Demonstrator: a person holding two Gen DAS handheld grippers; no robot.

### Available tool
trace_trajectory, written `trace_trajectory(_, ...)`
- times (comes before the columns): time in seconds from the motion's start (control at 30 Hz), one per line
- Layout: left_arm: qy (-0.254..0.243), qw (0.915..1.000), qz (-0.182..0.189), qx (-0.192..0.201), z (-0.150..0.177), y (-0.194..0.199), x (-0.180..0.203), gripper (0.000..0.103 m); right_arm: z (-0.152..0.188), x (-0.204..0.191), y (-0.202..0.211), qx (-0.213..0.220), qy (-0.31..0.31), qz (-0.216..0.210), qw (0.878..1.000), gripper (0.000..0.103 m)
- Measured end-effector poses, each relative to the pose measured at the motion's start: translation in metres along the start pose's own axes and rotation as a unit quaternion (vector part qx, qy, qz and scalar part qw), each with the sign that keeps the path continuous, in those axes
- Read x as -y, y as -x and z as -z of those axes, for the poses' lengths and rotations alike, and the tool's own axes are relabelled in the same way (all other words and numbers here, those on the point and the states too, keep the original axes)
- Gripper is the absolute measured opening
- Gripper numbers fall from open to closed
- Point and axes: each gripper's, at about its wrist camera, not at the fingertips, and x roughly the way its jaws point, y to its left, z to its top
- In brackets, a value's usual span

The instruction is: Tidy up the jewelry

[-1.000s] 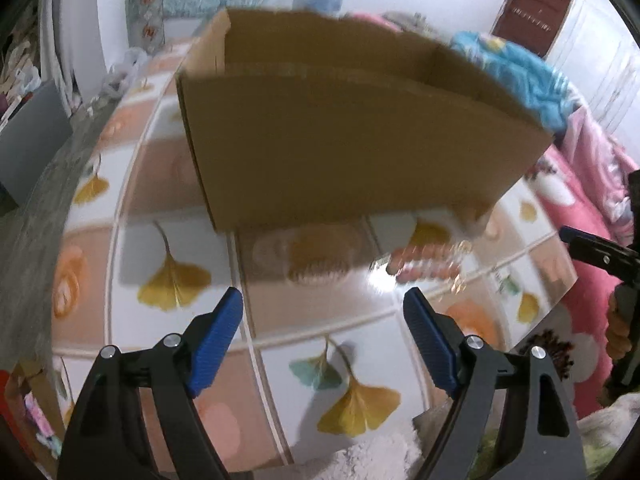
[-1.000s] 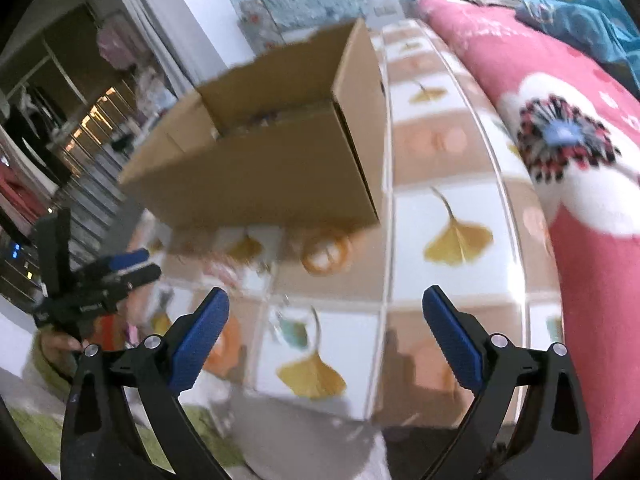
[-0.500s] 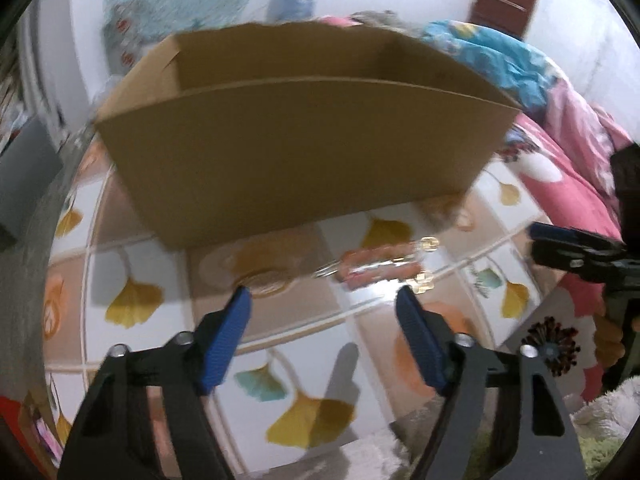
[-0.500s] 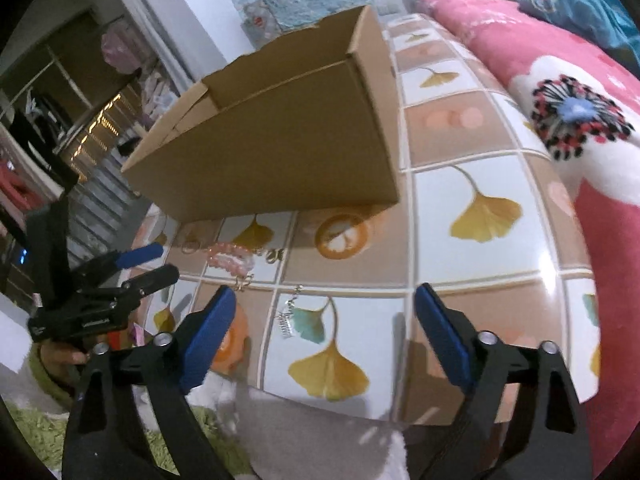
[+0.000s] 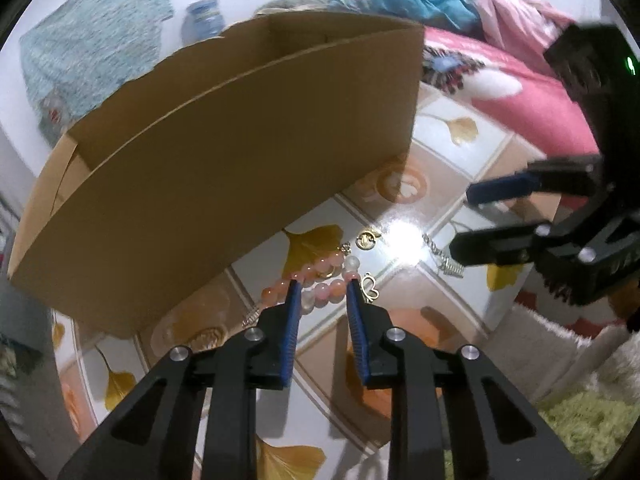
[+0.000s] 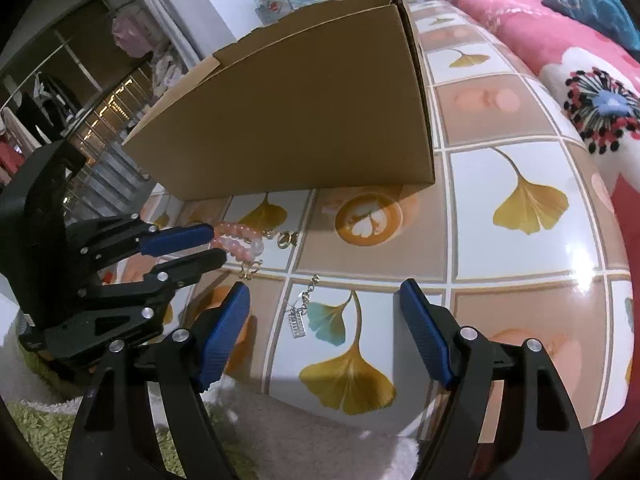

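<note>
A pink bead bracelet (image 5: 320, 292) lies folded on the ginkgo-patterned table (image 6: 520, 240), just in front of a cardboard box (image 5: 220, 180). My left gripper (image 5: 324, 286) is closing on it; both pads touch the beads at the bracelet's near end (image 6: 240, 244). Beside it lie a gold charm (image 5: 368, 238), a gold butterfly charm (image 5: 370, 288) and a silver chain with a tag (image 6: 300, 316). My right gripper (image 6: 324, 290) hovers over that chain, jaws wide and narrowing slowly, touching nothing. The box's inside is hidden.
The tall box (image 6: 300, 120) stands close behind the jewelry. A pink floral blanket (image 6: 560, 60) lies to the right of the table. A green shaggy rug (image 5: 580, 420) is below the table's near edge. A blue vase (image 5: 202, 16) stands far back.
My left gripper slid forward to the bracelet, rolled, and its jaws went from wide to narrow around the beads. The right gripper sank slightly toward the chain and its jaws narrowed a little.
</note>
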Motion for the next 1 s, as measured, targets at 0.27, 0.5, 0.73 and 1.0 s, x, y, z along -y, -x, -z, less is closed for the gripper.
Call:
trace_trajectory(0.27, -0.073, 0.9968, -0.001, -0.034, -0.015, -0.021, 0.007, 0.023, -0.001, 0.005, 0.002, 0.005, -0.004, -0.014, 1.0, 0.072)
trace_trajectory(0.5, -0.07, 0.9955, 0.046, -0.044, -0.021, -0.026, -0.004, 0.009, 0.002, 0.011, 0.004, 0.014, -0.011, -0.022, 1.0, 0.071)
trace_trajectory(0.73, -0.055, 0.9966, 0.059, -0.018, -0.03, -0.011, -0.01, 0.009, 0.002, 0.018, 0.008, 0.022, -0.02, -0.027, 0.999, 0.071)
trace_trajectory(1.0, 0.027, 0.995, 0.092, 0.027, -0.041, 0.026, -0.037, 0.009, 0.005, 0.02, 0.011, 0.026, -0.025, -0.029, 0.999, 0.071)
